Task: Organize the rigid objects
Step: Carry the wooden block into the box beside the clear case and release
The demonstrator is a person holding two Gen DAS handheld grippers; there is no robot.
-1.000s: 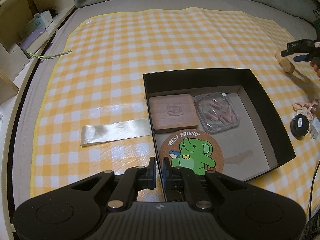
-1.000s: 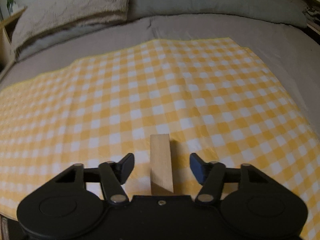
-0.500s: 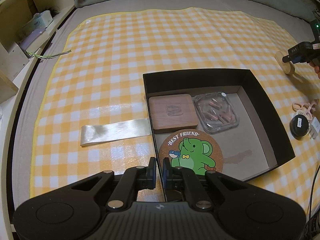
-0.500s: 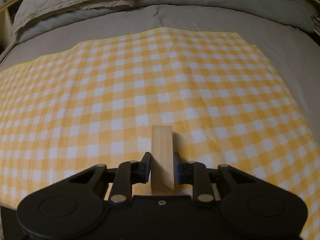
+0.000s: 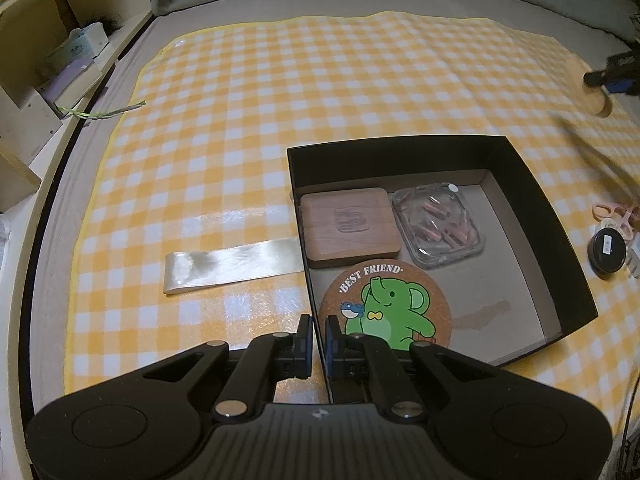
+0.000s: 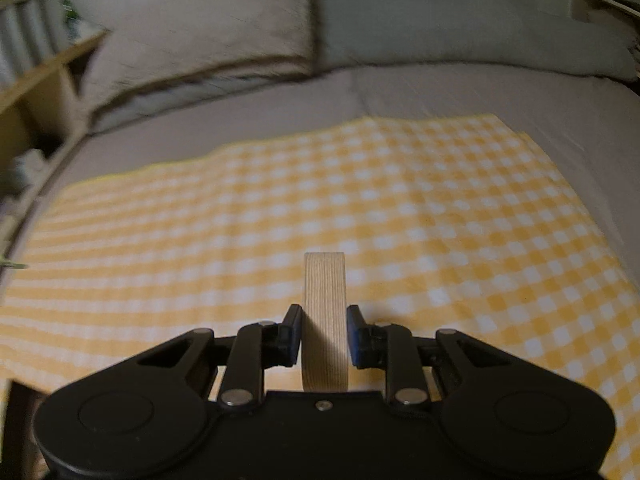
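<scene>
A: What is changed compared with a second ago?

B: One second ago the fingers of the right gripper (image 6: 323,338) were spread wide on both sides of the wooden piece (image 6: 325,320). Half a second ago they were closed on it. Now the piece is held between them and seems to be lifted from the checked cloth (image 6: 440,208), because more of the bed and the pillow (image 6: 200,28) is seen in the right wrist view.

A: And in the other view?

B: In the left wrist view the right gripper (image 5: 612,74) is seen blurred at the far right edge, with the wooden piece (image 5: 599,101) under it. So it is in motion, well apart from the black box (image 5: 520,168).

A: Is the left gripper changed?

B: No. The left gripper (image 5: 316,342) is kept narrow, pinched on the near wall of the box, as before. The box is probably steadied by it.

A: What is already inside?

B: A square wooden case (image 5: 350,226), a clear plastic tray (image 5: 438,224) with small reddish items, and a round coaster with a green elephant (image 5: 386,310).

A: What is meant by this for the task?

B: The pick is judged as done. The carry to the box is expected next; free floor is left at the right side of it.
</scene>
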